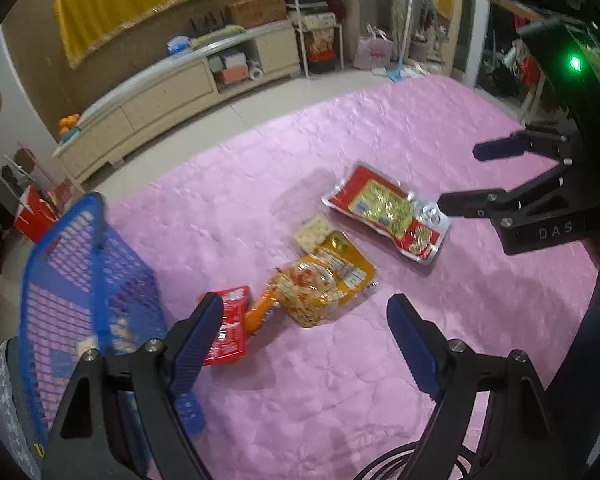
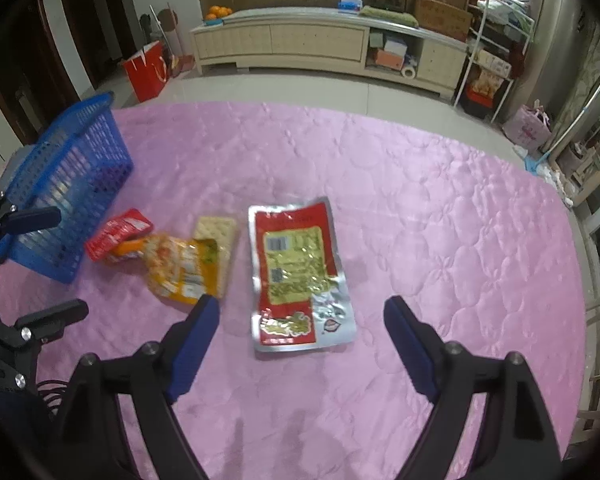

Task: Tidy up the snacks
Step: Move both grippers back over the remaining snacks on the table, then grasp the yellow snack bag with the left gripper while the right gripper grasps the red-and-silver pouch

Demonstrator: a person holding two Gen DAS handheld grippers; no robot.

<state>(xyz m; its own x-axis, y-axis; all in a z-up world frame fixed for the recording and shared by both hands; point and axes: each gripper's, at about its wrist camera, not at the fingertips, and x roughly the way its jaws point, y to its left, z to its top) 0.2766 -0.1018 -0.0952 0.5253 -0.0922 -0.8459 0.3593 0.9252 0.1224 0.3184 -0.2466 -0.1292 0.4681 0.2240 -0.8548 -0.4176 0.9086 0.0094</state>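
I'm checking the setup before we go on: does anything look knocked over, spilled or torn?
The blue basket is tipped at the table's left edge, not standing flat. Four snack packets lie loose on the pink cloth, partly piled. Nothing looks spilled or torn.

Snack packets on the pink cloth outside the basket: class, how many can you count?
5: red-and-silver pouch lying apart; yellow bag overlapping the cracker pack; orange packet and small red packet near the blue basket. More may sit inside it.

"DAS" on the right tongs
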